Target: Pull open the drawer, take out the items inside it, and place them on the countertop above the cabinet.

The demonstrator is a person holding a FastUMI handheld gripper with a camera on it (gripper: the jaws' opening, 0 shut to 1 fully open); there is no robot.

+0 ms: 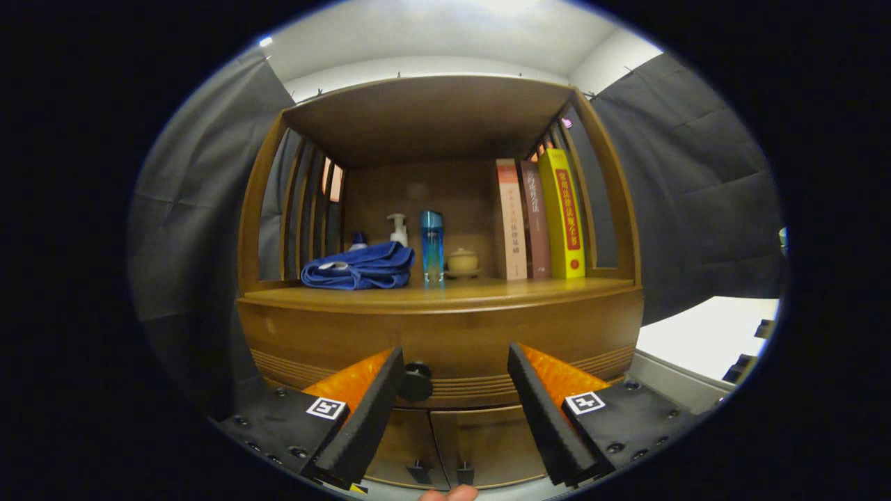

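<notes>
**Drawer not yet opened; gripper lined up near the knob**

The task looks to be at its very start. The wooden cabinet point(445, 327) fills the scene ahead of the gripper point(456, 376), whose two fingers are spread wide apart with nothing held between them. The drawer point(459, 337) sits flush with the cabinet front, so it is closed, and whatever lies inside it is hidden.

The drawer's dark round knob point(415, 381) is just ahead of the gripper, close beside the inner face of the left finger point(369, 417) and well off from the right finger point(539, 417). It lies inside the gap but far to the left of its middle; whether the left finger touches it I cannot tell. Below the drawer, two small cabinet doors point(445, 438) are shut.

Beyond the fingers and above the drawer is the countertop point(487, 289), where the items are to end up. It already carries a folded blue towel point(358, 268), a white pump bottle point(397, 229), a tall blue bottle point(431, 243), a small lidded pot point(463, 262) and three upright books point(539, 219) on the right. The front strip of the countertop is bare, so there seems room to set things down.

All steps remain: closing on the knob, pulling the drawer out, lifting the items and placing them above. A slight shift to the left would likely centre the knob first.
</notes>
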